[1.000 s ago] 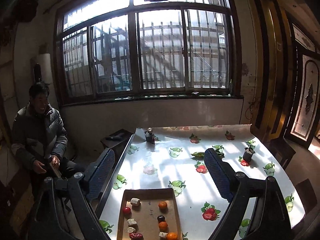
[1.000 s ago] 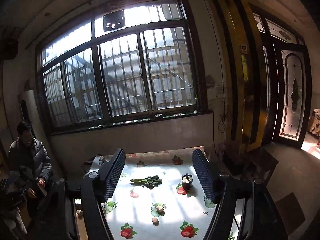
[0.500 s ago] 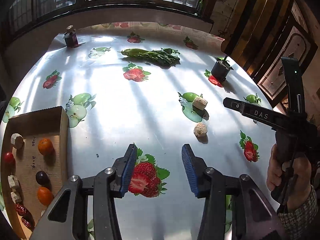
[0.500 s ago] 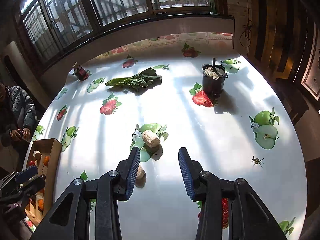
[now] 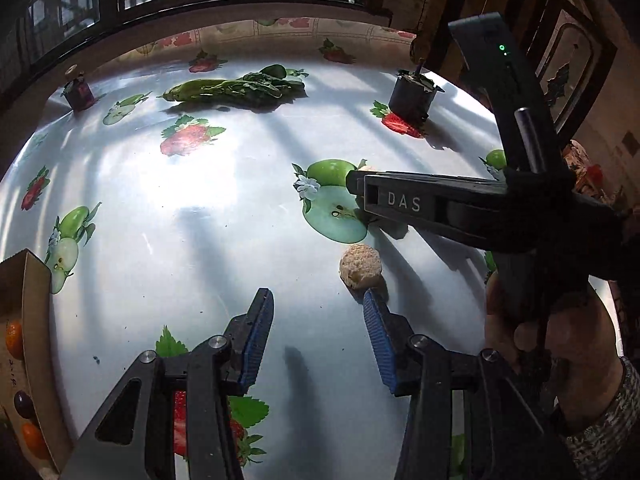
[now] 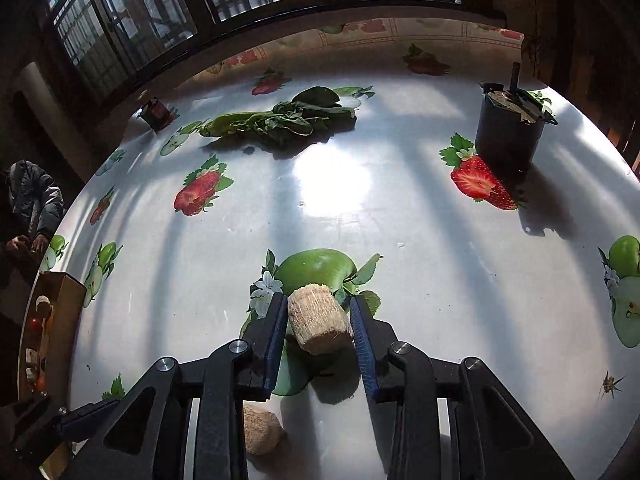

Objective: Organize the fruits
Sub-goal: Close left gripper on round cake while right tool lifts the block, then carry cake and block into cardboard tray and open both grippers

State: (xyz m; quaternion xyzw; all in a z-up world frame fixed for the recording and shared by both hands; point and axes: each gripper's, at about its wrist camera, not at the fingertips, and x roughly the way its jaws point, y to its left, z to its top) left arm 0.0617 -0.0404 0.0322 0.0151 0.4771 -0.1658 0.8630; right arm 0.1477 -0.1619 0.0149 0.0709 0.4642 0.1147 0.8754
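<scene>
Left wrist view, left tongs (image 5: pixel 318 316) spread over bare desk (image 5: pixel 192 208), round tan fruit piece (image 5: pixel 361 267) touching right pad's tip, cardboard tray (image 5: pixel 30 320) at left edge; right wrist view, right tongs (image 6: pixel 318 320) closing around ridged tan chunk (image 6: pixel 317 318), left pad touching it, right pad just beside.

Your brown cardboard tray (image 5: pixel 34 320) of small fruits runs off the left edge; your black right gripper (image 5: pixel 362 196) hides a pale chunk behind it.
</scene>
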